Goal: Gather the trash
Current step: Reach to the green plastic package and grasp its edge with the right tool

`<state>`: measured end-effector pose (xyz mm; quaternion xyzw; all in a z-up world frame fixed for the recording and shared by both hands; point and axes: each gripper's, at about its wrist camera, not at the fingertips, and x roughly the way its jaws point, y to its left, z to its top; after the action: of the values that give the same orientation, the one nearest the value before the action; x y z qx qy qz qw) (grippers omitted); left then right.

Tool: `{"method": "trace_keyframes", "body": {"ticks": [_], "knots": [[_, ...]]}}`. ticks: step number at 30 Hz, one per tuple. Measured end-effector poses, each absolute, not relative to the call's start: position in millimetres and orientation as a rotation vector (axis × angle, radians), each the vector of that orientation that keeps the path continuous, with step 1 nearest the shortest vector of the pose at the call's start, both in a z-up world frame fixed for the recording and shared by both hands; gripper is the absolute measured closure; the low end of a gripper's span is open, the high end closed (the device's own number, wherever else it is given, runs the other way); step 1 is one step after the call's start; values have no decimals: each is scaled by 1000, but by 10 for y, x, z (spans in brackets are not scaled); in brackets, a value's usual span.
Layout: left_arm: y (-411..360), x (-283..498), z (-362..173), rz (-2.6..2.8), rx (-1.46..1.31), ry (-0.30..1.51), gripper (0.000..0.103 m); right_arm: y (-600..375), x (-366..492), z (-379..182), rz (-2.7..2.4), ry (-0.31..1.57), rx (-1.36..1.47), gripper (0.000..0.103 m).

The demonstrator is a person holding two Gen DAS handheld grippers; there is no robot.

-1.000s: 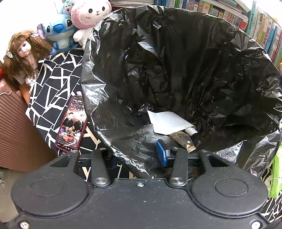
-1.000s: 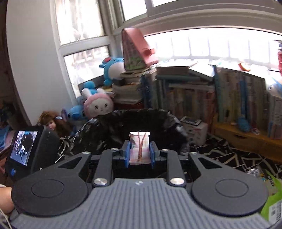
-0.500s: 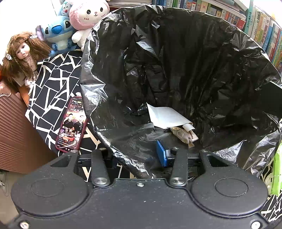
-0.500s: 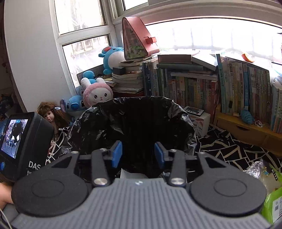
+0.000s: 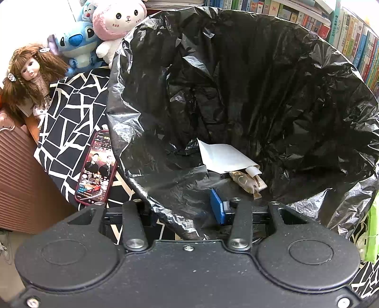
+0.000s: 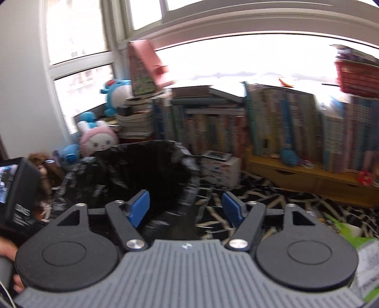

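Left gripper (image 5: 184, 208) was clamped on the near rim of the black trash bag (image 5: 236, 83), holding it open w/ the plastic pinched between the jaws. One blue pad (image 5: 216, 209) showed inside the bag, the other was hidden behind the plastic. Down at the bottom of the bag I could see a white envelope (image 5: 222, 157) and, just near of it and partly tucked under, a tan wrapper (image 5: 248, 181). So that trash was already in.

Right gripper (image 6: 187, 208) was empty, jaws wide apart. They'd just been opening and there was nothing between them. It sat over the near right edge of the bag (image 6: 132, 180). That view was pretty blurry tbh.

Other stuff: a phone (image 5: 96, 168) w/ its screen lit lay on the black-and-white cloth (image 5: 68, 113) just left of the bag. Far left sat a doll (image 5: 28, 75), a blue plush (image 5: 75, 42) and a pink plush (image 5: 118, 19). Rows of books (image 6: 272, 128) stood along the far side under the window (image 6: 78, 47). Something green (image 5: 373, 227) poked in at the right edge, couldn't tell what.
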<state>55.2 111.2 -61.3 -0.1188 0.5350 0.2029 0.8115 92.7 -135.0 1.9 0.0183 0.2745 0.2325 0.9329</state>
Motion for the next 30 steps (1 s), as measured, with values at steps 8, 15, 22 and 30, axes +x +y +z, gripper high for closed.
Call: {"method": "trace_keyframes", "body": {"ticks": [8, 15, 22, 30], "knots": [[1095, 585, -614, 434, -240, 1152, 61, -2055, 976, -233, 209, 600, 79, 16], [1067, 613, -617, 442, -216, 1162, 61, -2672, 980, -583, -54, 632, 94, 10], [1061, 642, -634, 454, -197, 1171, 61, -3034, 930, -963, -186, 681, 98, 0], [1038, 658, -639, 461, -183, 1179, 62, -3085, 1025, -1363, -253, 746, 54, 0]]}}
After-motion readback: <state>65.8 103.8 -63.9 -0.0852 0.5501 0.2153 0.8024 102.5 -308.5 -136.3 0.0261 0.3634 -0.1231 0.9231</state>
